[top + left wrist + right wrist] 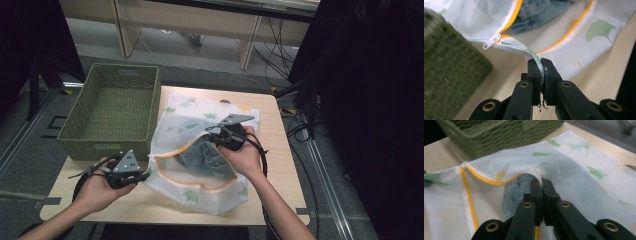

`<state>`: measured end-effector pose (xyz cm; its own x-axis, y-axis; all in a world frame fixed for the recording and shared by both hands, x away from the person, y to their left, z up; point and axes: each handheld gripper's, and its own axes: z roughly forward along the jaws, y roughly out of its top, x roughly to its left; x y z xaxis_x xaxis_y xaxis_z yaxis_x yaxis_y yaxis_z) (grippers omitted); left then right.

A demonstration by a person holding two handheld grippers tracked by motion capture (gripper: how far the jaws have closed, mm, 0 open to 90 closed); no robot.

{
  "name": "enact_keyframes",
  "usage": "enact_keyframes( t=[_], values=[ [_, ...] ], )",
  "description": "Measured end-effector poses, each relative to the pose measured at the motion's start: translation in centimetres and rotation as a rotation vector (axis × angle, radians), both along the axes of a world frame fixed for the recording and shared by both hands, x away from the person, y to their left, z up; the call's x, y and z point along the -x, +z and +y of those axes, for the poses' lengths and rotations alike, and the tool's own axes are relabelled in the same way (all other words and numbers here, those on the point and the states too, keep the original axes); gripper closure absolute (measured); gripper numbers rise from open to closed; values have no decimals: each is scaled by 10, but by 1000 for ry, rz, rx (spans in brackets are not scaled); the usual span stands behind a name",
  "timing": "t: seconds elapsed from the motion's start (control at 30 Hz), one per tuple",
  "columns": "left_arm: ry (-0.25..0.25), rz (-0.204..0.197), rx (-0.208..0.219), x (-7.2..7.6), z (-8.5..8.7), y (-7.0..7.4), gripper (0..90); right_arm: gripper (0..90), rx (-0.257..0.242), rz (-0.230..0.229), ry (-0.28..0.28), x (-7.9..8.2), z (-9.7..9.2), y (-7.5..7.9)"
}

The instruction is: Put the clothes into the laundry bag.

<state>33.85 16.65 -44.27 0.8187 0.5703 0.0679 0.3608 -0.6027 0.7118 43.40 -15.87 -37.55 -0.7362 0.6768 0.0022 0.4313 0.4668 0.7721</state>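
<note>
Jaws pressed together on both sides: we see the left gripper (541, 65) pinching a corner of the white mesh laundry bag (200, 150) beside its zipper pull (491, 43), and the right gripper (541, 185) clamped on the bag's upper layer, lifting it by the orange-trimmed opening (192, 170). A blue denim garment (207, 156) lies inside the bag. The bag rests on the worktop (280, 165), its left edge just beside the green woven basket (112, 107) at the far left.
</note>
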Motion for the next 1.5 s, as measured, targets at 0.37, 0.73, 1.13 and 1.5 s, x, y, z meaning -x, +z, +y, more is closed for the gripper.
enact_keyframes(
  t=[0.37, 0.73, 1.13, 1.5],
  values=[
    [-11, 32, 5, 10, -2, -7, 706, 896, 205, 135, 244, 19, 18, -35],
    [7, -60, 46, -18, -11, 19, 606, 893, 330, 323, 323, 30, 9, -82],
    [-21, -30, -10, -27, -27, -4, 614, 893, 394, 345, 283, 24, 2, -96],
    [25, -71, 30, -32, -20, -6, 538, 674, 306, 345, 303, 34, -9, -78]
  ],
)
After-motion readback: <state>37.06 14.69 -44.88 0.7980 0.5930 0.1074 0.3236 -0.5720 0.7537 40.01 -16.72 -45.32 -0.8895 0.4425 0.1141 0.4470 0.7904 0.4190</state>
